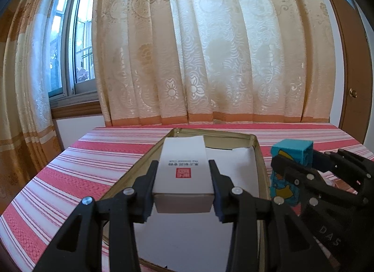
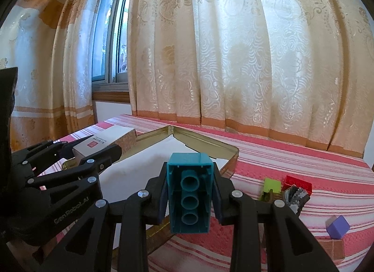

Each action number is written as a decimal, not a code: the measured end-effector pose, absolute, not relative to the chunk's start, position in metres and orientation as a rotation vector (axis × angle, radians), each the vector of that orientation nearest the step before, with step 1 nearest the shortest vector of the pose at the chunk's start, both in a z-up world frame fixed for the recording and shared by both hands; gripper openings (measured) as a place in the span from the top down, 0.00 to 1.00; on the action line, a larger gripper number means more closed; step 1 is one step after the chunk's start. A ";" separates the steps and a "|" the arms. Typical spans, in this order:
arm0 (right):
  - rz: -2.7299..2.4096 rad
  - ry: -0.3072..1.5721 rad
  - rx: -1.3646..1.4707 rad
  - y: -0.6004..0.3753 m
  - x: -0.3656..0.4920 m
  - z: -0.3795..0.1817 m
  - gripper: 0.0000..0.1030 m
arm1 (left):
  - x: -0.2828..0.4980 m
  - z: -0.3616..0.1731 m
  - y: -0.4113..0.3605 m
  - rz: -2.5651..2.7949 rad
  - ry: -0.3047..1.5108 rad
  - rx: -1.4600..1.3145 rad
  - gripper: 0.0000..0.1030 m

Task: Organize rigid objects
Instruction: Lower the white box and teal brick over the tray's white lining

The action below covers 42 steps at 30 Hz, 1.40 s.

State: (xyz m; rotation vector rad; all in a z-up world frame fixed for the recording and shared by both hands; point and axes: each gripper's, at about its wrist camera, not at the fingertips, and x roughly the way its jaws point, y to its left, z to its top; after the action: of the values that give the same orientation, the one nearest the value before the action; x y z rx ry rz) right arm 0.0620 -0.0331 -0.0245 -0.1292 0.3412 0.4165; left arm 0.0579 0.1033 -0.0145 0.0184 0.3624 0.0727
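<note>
A white box is held by the left gripper above the open tin; a teal brick is clamped in the right gripper just beside the tin's rim. Loose blocks are left on the striped bed. With both grippers close together, a collision could be caused, or the brick knocked against the rim.
</note>
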 end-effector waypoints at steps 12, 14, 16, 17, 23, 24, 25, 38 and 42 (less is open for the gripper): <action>0.431 0.336 -0.140 -0.026 0.063 -0.024 0.67 | 0.064 -0.014 0.108 0.072 0.371 0.031 0.61; 0.433 0.337 -0.141 -0.024 0.064 -0.024 0.67 | 0.065 -0.014 0.108 0.073 0.371 0.034 0.61; 0.435 0.337 -0.145 -0.023 0.064 -0.024 0.67 | 0.065 -0.014 0.109 0.073 0.371 0.037 0.61; 0.436 0.337 -0.147 -0.022 0.065 -0.025 0.67 | 0.065 -0.014 0.109 0.074 0.371 0.038 0.61; 0.447 0.342 -0.130 -0.020 0.070 -0.025 0.67 | 0.069 -0.015 0.111 0.072 0.379 0.036 0.61; 0.448 0.344 -0.121 -0.020 0.072 -0.025 0.67 | 0.070 -0.015 0.112 0.073 0.381 0.036 0.61; 0.449 0.345 -0.114 -0.020 0.074 -0.025 0.67 | 0.071 -0.014 0.112 0.073 0.382 0.036 0.61; 0.456 0.389 -0.082 -0.010 0.094 -0.027 0.67 | 0.088 -0.017 0.119 0.079 0.429 0.053 0.61; 0.452 0.398 -0.079 -0.009 0.098 -0.028 0.67 | 0.091 -0.018 0.121 0.083 0.440 0.058 0.61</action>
State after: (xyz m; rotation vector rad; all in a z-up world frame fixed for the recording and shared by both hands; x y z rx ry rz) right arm 0.0981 -0.0088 -0.0279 -0.0795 0.3978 0.4519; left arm 0.0914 0.1206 -0.0185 0.0582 0.4398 0.0833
